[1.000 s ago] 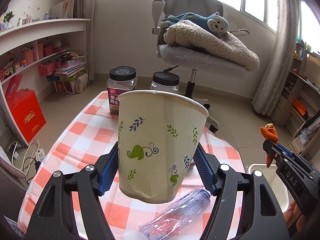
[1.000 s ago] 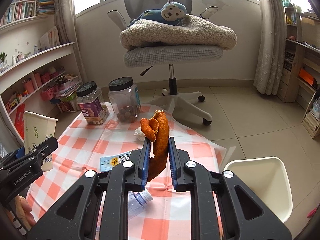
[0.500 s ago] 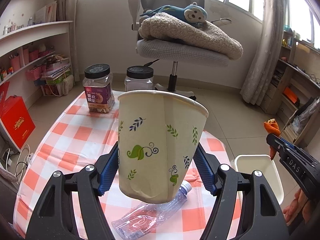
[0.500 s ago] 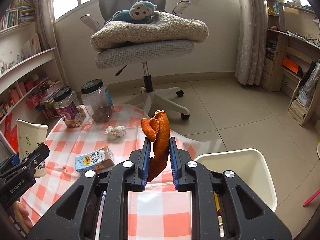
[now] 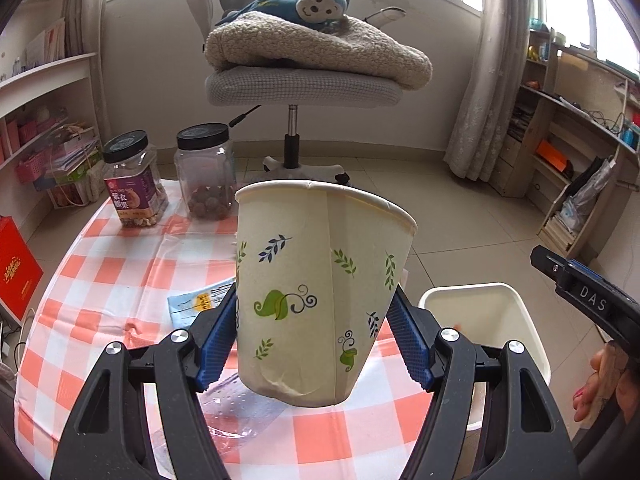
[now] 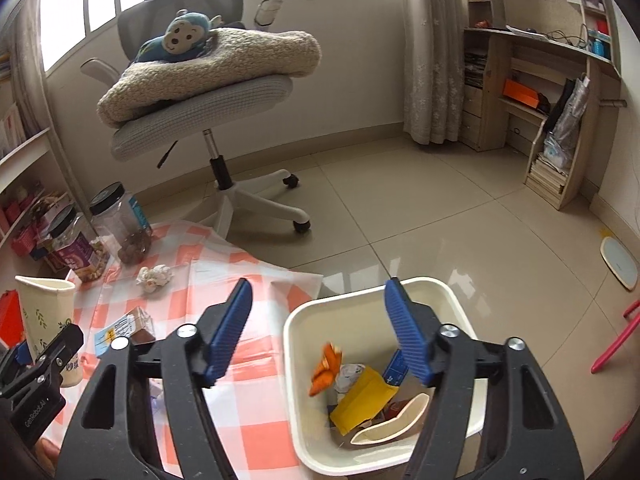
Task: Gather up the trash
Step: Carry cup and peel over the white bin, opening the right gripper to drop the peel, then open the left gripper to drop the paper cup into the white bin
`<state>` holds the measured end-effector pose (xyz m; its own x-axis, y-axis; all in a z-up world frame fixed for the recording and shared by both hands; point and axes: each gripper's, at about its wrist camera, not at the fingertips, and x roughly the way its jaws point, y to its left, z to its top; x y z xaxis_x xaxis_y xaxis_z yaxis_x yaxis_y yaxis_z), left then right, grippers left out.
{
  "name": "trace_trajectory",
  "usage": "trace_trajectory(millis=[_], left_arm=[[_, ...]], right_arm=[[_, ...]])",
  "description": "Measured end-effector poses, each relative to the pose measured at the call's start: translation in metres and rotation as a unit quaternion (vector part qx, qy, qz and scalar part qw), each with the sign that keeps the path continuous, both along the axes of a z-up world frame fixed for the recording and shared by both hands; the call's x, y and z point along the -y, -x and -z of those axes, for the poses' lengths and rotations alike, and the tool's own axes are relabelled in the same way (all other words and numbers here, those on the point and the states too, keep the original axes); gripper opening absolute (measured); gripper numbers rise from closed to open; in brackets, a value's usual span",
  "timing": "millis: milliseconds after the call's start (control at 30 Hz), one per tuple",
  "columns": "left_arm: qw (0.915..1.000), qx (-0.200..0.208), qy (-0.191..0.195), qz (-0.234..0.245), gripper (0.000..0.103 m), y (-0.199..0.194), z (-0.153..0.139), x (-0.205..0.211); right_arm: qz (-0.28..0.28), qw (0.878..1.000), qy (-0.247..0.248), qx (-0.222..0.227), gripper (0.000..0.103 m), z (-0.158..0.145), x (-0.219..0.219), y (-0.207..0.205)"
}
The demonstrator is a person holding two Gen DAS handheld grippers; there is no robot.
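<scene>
My left gripper (image 5: 312, 340) is shut on a paper cup (image 5: 320, 292) with leaf prints, held upright above the checked tablecloth (image 5: 112, 276). My right gripper (image 6: 320, 332) is open and empty over the white trash bin (image 6: 296, 364). An orange peel (image 6: 326, 368) is in the bin, blurred, above other trash. The bin also shows in the left wrist view (image 5: 524, 320), right of the table. A clear plastic bottle (image 5: 236, 416) lies under the cup. A small carton (image 6: 126, 326) and a crumpled tissue (image 6: 155, 277) lie on the cloth.
Two black-lidded jars (image 5: 134, 180) (image 5: 206, 174) stand at the cloth's far edge. An office chair (image 6: 208, 108) with a blanket and plush monkey stands behind. Shelves (image 5: 40, 120) are at left, a wooden shelf unit (image 6: 540, 100) at right.
My right gripper swung right over the bin, opened, and let go of the orange peel, which now lies in the bin. My left gripper turned right with the cup.
</scene>
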<state>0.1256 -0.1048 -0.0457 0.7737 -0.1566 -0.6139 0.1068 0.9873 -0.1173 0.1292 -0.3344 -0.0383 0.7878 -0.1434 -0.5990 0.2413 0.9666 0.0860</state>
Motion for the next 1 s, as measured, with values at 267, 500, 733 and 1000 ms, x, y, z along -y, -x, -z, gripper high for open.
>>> trace_trajectory(millis=[267,500,733,1000], left_arm=[[0.9985,-0.01,-0.008,0.053,0.069,-0.004,0.002,0.058],[0.9951,-0.029,0.004,0.094,0.07,-0.008,0.006,0.117],[0.992,-0.037,0.006,0.121,0.071,-0.006,0.008,0.16],[0.9859,-0.087,0.027,0.14,0.08,-0.018,0.017,0.193]], right_arm=[[0.074,0.997,-0.001,-0.008,0.095,0.001,0.047,0.009],[0.126,0.992,-0.005,0.009,0.096,-0.009,0.084,0.023],[0.162,0.986,-0.029,0.017,0.096,-0.012,0.117,0.035],[0.188,0.981,-0.048,0.027,0.096,-0.017,0.14,0.048]])
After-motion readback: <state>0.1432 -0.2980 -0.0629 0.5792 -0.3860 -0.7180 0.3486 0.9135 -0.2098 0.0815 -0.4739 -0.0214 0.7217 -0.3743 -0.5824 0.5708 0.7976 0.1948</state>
